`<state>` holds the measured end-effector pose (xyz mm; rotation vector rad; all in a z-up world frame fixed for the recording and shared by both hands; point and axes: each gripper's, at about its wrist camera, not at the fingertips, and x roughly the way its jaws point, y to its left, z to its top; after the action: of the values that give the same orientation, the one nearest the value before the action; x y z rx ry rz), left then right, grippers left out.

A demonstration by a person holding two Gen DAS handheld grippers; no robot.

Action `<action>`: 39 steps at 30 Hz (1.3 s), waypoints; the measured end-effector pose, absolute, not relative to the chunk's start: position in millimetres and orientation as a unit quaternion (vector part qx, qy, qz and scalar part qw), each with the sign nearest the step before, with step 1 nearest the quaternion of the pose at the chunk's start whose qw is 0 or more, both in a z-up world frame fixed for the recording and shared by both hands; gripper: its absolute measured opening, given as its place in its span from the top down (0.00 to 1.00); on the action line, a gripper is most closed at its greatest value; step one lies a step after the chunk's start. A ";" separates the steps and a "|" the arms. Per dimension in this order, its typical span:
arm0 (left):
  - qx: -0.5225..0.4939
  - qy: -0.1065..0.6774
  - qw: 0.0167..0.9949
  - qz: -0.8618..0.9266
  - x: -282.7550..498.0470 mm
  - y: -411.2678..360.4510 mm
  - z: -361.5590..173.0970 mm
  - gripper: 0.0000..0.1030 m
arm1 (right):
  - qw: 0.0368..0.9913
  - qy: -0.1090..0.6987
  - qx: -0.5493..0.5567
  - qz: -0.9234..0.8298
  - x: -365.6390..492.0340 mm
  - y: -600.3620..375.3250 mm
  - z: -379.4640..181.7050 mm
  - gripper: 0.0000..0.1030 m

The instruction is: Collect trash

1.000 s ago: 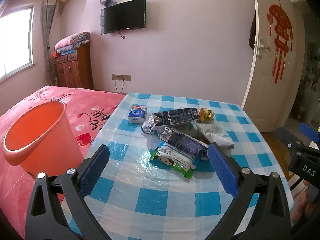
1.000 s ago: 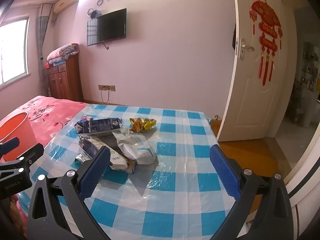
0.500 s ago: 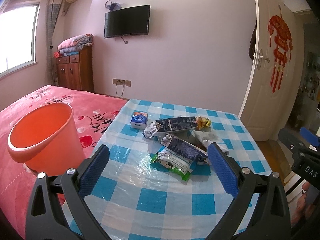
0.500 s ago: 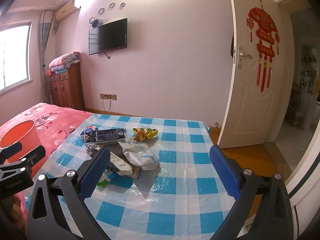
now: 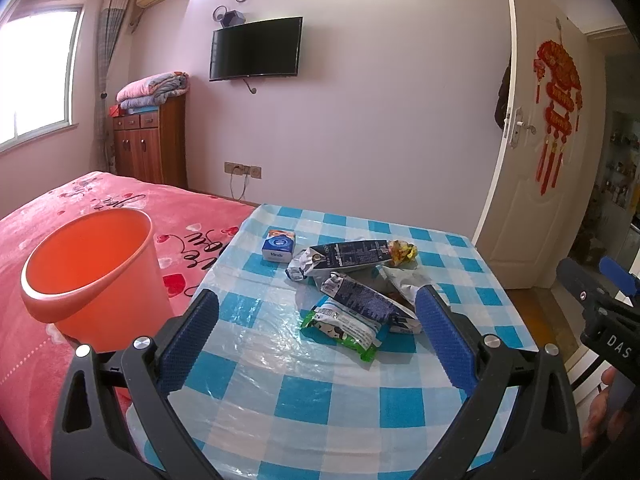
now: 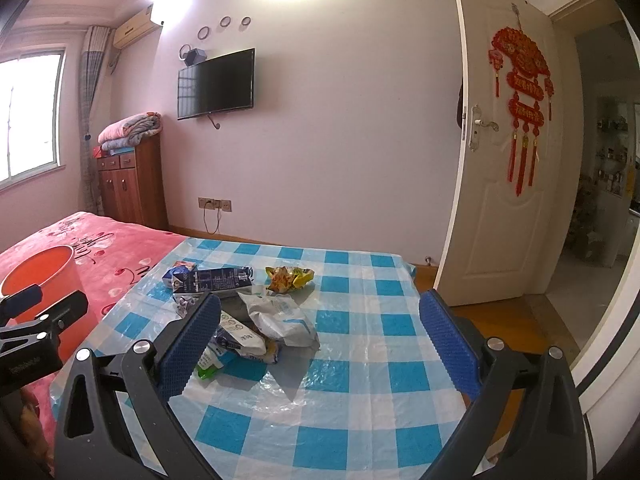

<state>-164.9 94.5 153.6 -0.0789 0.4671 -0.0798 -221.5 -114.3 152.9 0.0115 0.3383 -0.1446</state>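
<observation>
A heap of trash lies mid-table: a dark milk carton, a second dark wrapper, a green-edged packet, a white pouch, a crumpled yellow wrapper and a small blue box. An orange bin stands on the bed at the left. My left gripper hovers open above the table's near side. The right gripper is open too, nothing between its fingers.
The blue-checked table is covered with clear plastic. A pink bed borders it on the left. An open white door stands at the right. A wooden cabinet and a wall television are behind.
Both grippers have tilted up and drawn back slightly, so the trash sits lower and farther in both views. Both stay open and nothing on the table has moved.
</observation>
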 end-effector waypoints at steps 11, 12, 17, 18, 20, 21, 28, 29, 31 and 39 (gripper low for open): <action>-0.035 0.228 0.972 -0.037 -166.6 88.8 152.2 0.04 | 0.982 0.174 0.008 -0.070 -222.0 -115.3 151.4 0.05; -0.035 0.230 0.972 -0.037 -165.6 88.4 151.4 0.04 | 0.982 0.174 0.008 -0.071 -222.5 -115.7 150.5 0.05; -0.018 0.222 0.974 -0.029 -165.1 82.7 145.6 0.04 | 0.980 0.182 0.008 -0.075 -217.9 -119.9 142.5 0.05; -0.016 0.221 0.975 -0.029 -165.2 82.0 144.5 0.04 | 0.980 0.185 0.010 -0.073 -215.6 -121.5 140.1 0.05; -0.014 0.225 0.974 -0.028 -163.2 81.7 140.8 0.04 | 0.979 0.195 0.014 -0.066 -211.0 -124.0 132.5 0.05; -0.016 0.230 0.973 -0.028 -161.0 81.9 138.2 0.04 | 0.978 0.200 0.015 -0.063 -208.6 -125.3 128.0 0.05; -0.031 0.272 0.961 -0.029 -142.5 86.9 115.5 0.04 | 0.966 0.248 0.070 -0.010 -190.9 -144.9 90.0 0.05; -0.036 0.281 0.959 -0.032 -138.5 87.9 110.8 0.04 | 0.964 0.254 0.077 -0.004 -189.3 -147.2 85.8 0.05; -0.045 0.291 0.955 -0.036 -133.9 88.1 103.8 0.04 | 0.959 0.270 0.091 0.015 -183.7 -151.3 76.1 0.05; -0.084 0.350 0.931 -0.057 -104.9 83.0 71.9 0.04 | 0.931 0.331 0.153 0.037 -162.5 -172.1 41.6 0.05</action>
<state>-104.9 83.0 71.9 -0.1718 0.7170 -0.1169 -162.5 -172.1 41.6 0.3123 0.6767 0.0764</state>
